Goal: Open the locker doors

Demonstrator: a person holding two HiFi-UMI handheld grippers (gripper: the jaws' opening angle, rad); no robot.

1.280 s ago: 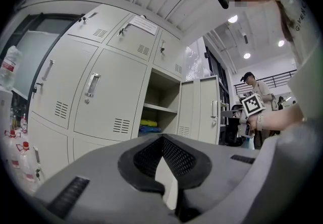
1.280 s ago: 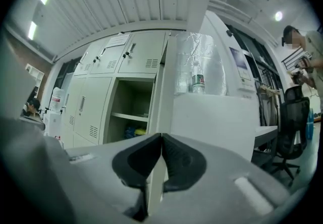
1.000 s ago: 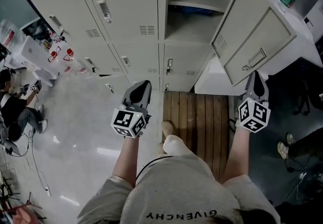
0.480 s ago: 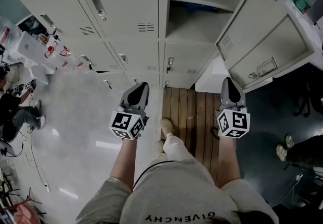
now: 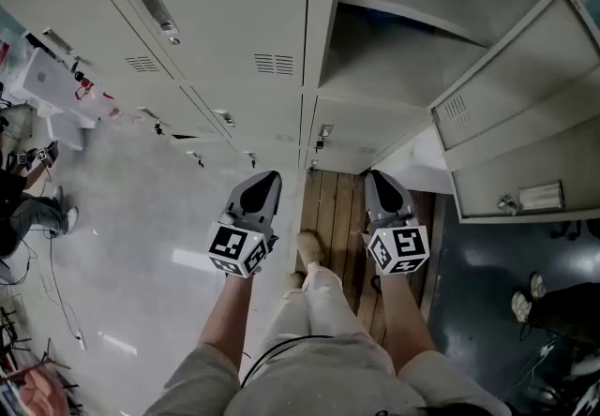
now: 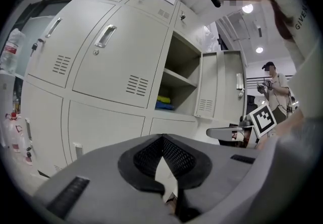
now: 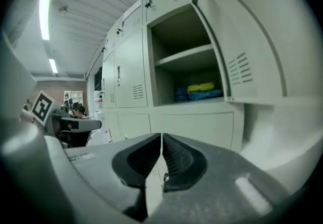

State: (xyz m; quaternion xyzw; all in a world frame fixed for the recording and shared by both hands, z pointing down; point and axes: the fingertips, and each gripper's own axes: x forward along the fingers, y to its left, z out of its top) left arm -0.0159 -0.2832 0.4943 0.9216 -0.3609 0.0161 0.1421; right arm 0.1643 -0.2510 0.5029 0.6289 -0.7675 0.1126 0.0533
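A bank of beige lockers fills the top of the head view. One upper compartment stands open, its door swung out to the right with the handle near its lower edge. The upper-left door and the lower door are closed. My left gripper is shut and empty, pointing at the lower lockers. My right gripper hangs beside it, clear of the open door. Its jaws are almost together, just beginning to open, with nothing between them. Blue and yellow items lie in the open compartment.
A wooden board lies on the floor below the lockers, with my foot on it. A person sits on the floor at far left among clutter. Someone's shoes show at right. Another person stands in the background.
My right gripper has moved left, away from the open door's handle, and now hangs level with the left gripper. The view has shifted closer to the lockers. The left gripper has hardly moved.
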